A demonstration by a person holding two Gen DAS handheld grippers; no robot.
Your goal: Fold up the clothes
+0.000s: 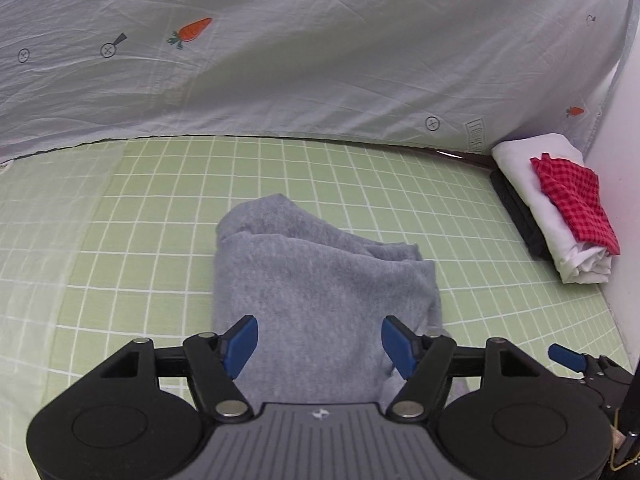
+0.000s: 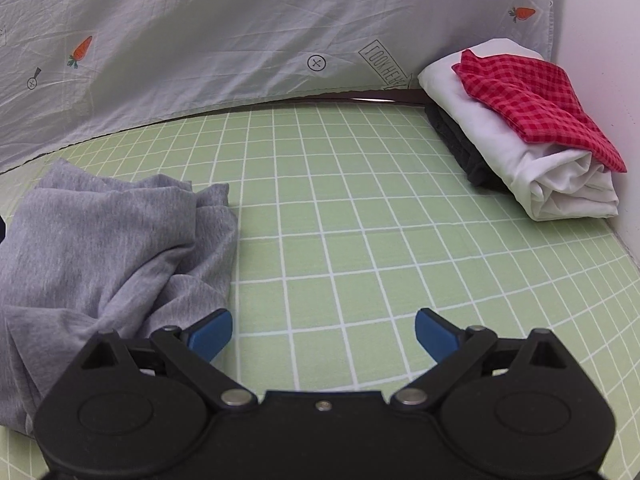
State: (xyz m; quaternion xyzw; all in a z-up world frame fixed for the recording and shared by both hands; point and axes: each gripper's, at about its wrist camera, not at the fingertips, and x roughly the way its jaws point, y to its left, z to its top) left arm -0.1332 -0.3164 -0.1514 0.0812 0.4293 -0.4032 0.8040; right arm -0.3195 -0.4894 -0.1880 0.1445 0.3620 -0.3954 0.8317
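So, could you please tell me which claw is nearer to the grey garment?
Left. The left claw hangs open directly over the grey garment, while the right claw sits open just beside its edge, over bare sheet.

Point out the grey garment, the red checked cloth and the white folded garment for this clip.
grey garment (image 1: 320, 280): left wrist view, middle of its top layer.
red checked cloth (image 2: 532, 100): right wrist view, centre of its upper face.
white folded garment (image 2: 492, 140): right wrist view, its bare sloping side.
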